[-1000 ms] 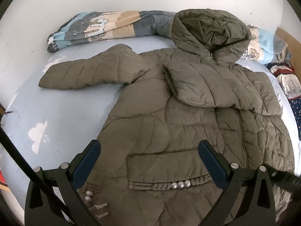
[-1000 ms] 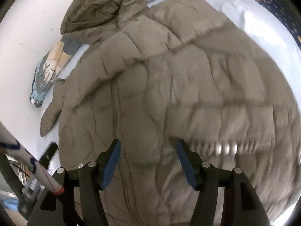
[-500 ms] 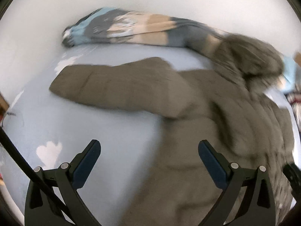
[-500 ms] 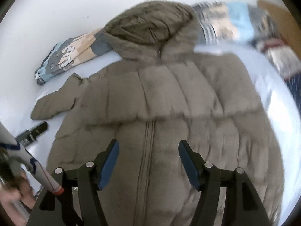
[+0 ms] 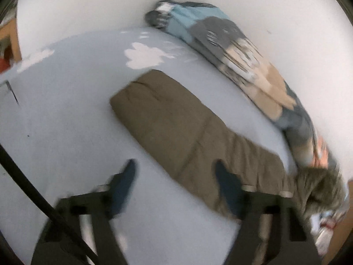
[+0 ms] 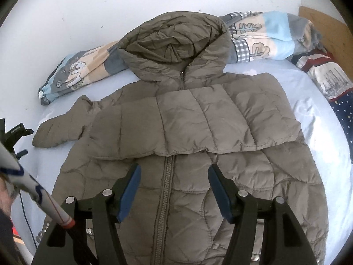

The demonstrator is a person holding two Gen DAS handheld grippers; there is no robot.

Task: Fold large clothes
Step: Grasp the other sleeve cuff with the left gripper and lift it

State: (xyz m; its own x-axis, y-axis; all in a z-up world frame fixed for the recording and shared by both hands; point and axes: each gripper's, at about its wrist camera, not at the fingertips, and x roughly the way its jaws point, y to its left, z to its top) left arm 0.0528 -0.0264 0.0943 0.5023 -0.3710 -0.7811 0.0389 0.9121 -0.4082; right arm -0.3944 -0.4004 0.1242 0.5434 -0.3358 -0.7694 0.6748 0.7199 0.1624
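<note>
An olive quilted hooded jacket (image 6: pixel 189 137) lies front up on a pale blue bed sheet (image 6: pixel 313 101), hood towards the wall. One sleeve is folded across its chest; the other sleeve (image 5: pixel 176 130) stretches out flat to the left. My left gripper (image 5: pixel 174 181) is open and empty just above that outstretched sleeve, near its lower edge; the view is blurred. My right gripper (image 6: pixel 173 185) is open and empty above the jacket's zip (image 6: pixel 164 190), below the folded sleeve.
A rolled patterned blanket (image 6: pixel 260 37) lies along the white wall behind the hood; it also shows in the left wrist view (image 5: pixel 238 50). More fabric (image 6: pixel 331 79) is piled at the right edge. The left gripper's body (image 6: pixel 13 132) shows at the far left.
My left gripper has swung left from the jacket's hem to the outstretched sleeve. My right gripper has pulled back and centred over the zip. Both stay open.
</note>
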